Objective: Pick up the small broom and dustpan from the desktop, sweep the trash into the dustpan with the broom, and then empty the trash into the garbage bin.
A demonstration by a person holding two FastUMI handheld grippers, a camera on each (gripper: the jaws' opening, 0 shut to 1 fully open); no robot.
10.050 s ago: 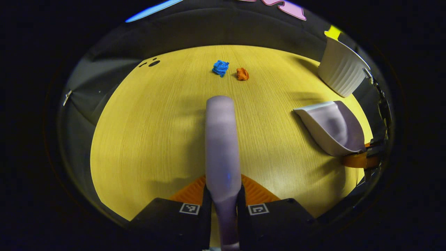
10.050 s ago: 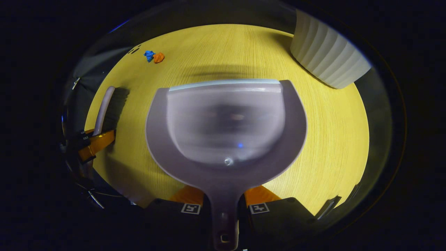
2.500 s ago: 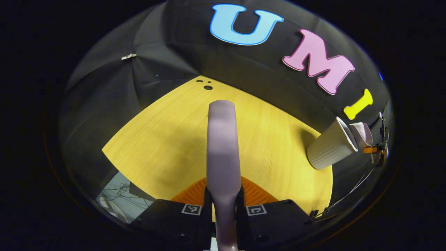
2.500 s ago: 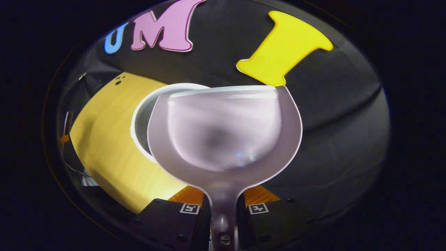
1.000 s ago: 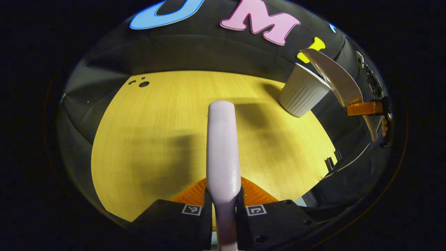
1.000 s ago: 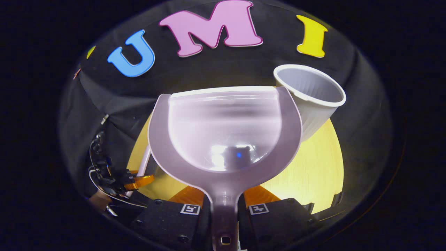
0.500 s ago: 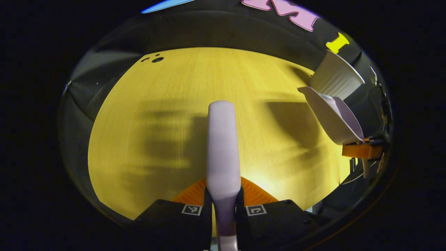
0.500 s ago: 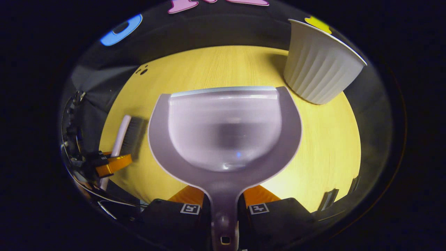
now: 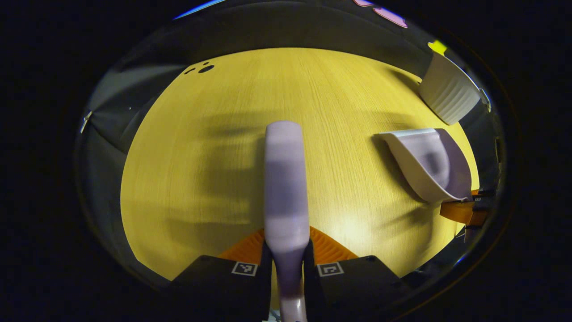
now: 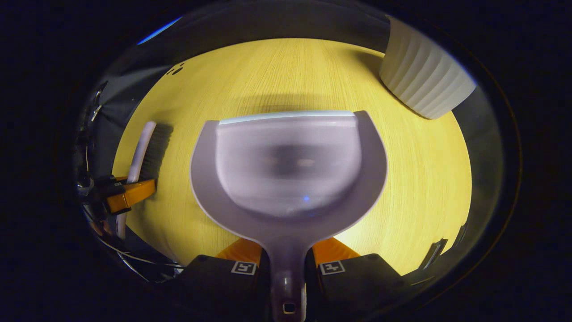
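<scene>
— Yellow wood, that tabletop (image 9: 214,147). Where do the broom and dustpan sit against the white ribbed bin (image 10: 424,82)?

— The pale lilac broom (image 9: 286,188) is clamped by its handle in the left claw (image 9: 287,268), over the tabletop and well apart from the bin. The right claw (image 10: 288,268) grips the stem of the dustpan (image 10: 288,165); its front lip points toward the bin, near it but apart.

— Anything in the pan?

— It looks bare.
</scene>
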